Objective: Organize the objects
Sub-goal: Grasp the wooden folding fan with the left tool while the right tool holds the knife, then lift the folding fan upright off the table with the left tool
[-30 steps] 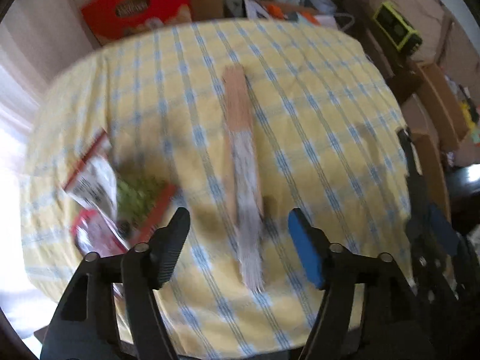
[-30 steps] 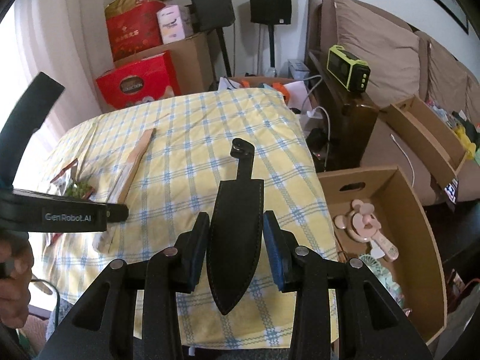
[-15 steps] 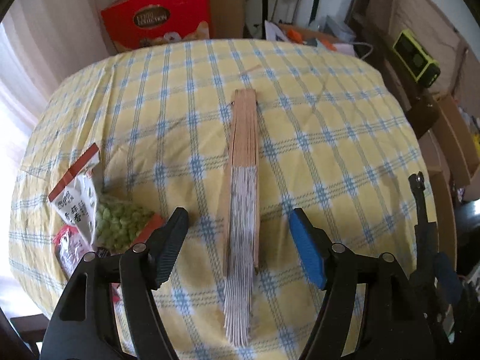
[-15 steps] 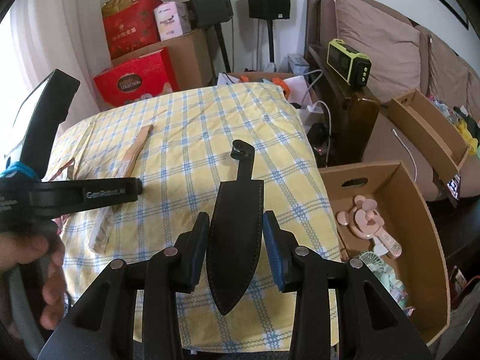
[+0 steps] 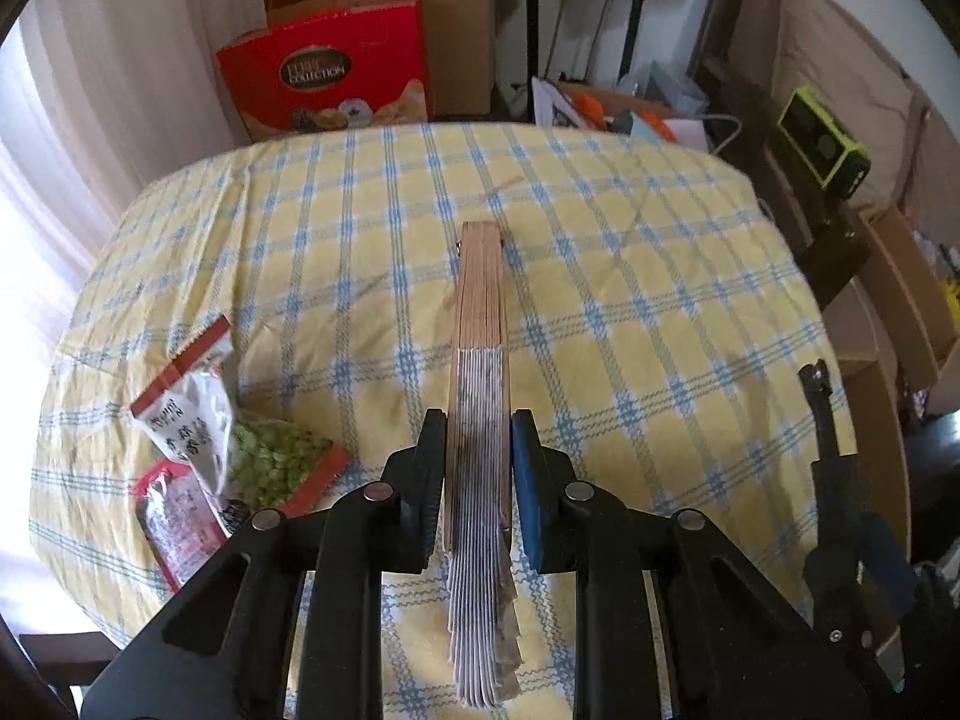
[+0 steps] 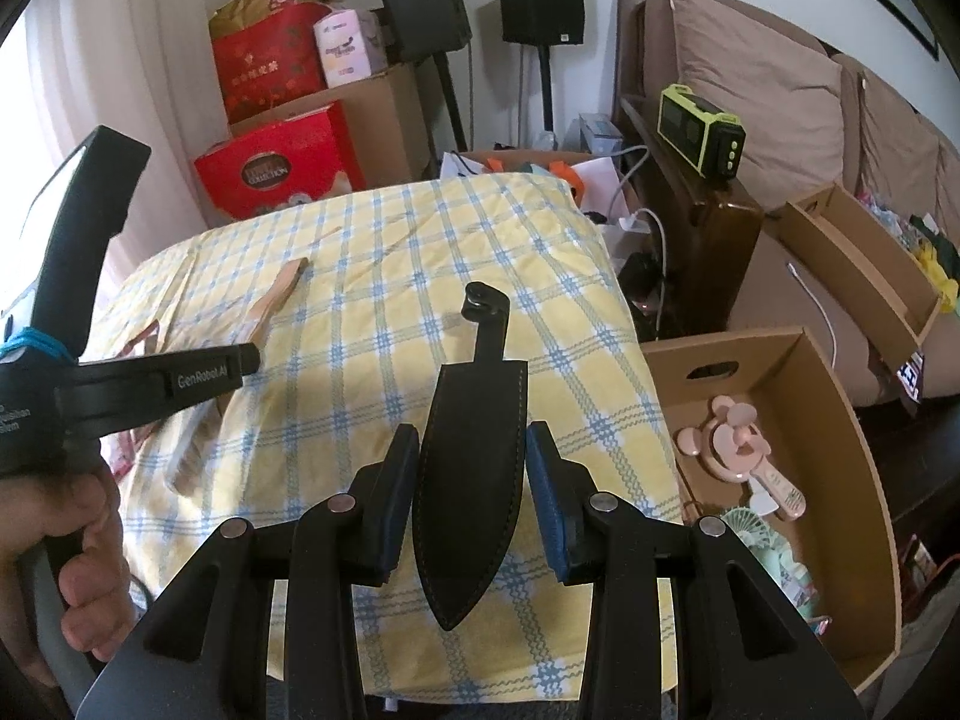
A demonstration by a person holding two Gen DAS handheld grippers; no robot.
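Yellow-and-blue checked cloth covers the surface (image 5: pixel 630 312), which stands in a crowded living room with a red gift box (image 5: pixel 327 93) and cardboard cartons beyond its far edge. A folded hand fan (image 5: pixel 480 408) lies on the cloth, running straight ahead of the left tool (image 5: pixel 479 483), wooden ribs at the far end and pleated grey paper at the near end. The left tool's jaws are closing with the pleated part between them, the black finger at one flank and the blue pad at the other; whether they already press on it cannot be told. The fan looks light, its wooden guards stiff but its paper pleats thin and easily crushed, so a hold across the outer guards, flank to flank as here, seems the safest place. Just beside the left tool, on its left, sits an opened snack bag of green peas (image 5: pixel 240 450).

The right tool (image 6: pixel 471 492) is pinching a black leather knife sheath (image 6: pixel 474 456) at its widest part, tip pointing back toward the handle. The sheath appears firm, light and slightly slick. To the right tool's right, below the surface edge, an open cardboard box (image 6: pixel 840 420) holds a pink handheld fan (image 6: pixel 738 438).
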